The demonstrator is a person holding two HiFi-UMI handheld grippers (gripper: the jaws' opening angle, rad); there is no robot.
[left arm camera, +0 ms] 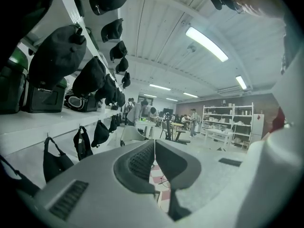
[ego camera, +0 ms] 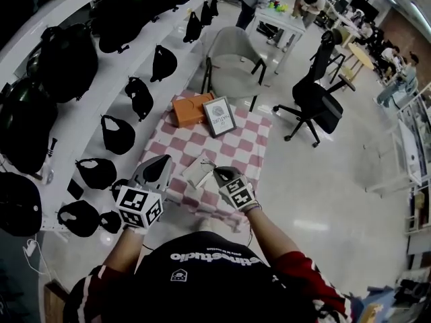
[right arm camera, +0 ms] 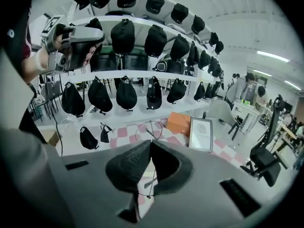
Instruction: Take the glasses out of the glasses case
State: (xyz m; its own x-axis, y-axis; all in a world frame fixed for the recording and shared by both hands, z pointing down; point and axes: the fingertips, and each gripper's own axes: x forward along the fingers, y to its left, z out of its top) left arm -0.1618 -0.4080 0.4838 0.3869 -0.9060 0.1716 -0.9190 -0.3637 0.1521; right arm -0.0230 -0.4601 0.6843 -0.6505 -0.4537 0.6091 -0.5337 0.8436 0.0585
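Observation:
A white glasses case (ego camera: 197,171) lies on the pink-and-white checked tablecloth (ego camera: 250,147) near its front edge. My right gripper (ego camera: 217,173) is just right of the case and shut on thin wire-rimmed glasses (right arm camera: 149,128). In the right gripper view a round rim rises above the jaw tips (right arm camera: 151,144) and the case (right arm camera: 144,194) shows below them. My left gripper (ego camera: 163,161) hangs over the table's front left corner, lifted off the cloth. Its jaws (left arm camera: 154,144) are shut with nothing between them. The right gripper view also catches the left gripper (right arm camera: 78,41) held high.
An orange box (ego camera: 192,108) and a framed picture (ego camera: 219,116) stand at the table's far end. White shelves with black caps and bags (ego camera: 87,113) run along the left. A grey chair (ego camera: 232,59) stands behind the table, and a black office chair (ego camera: 313,99) to the right.

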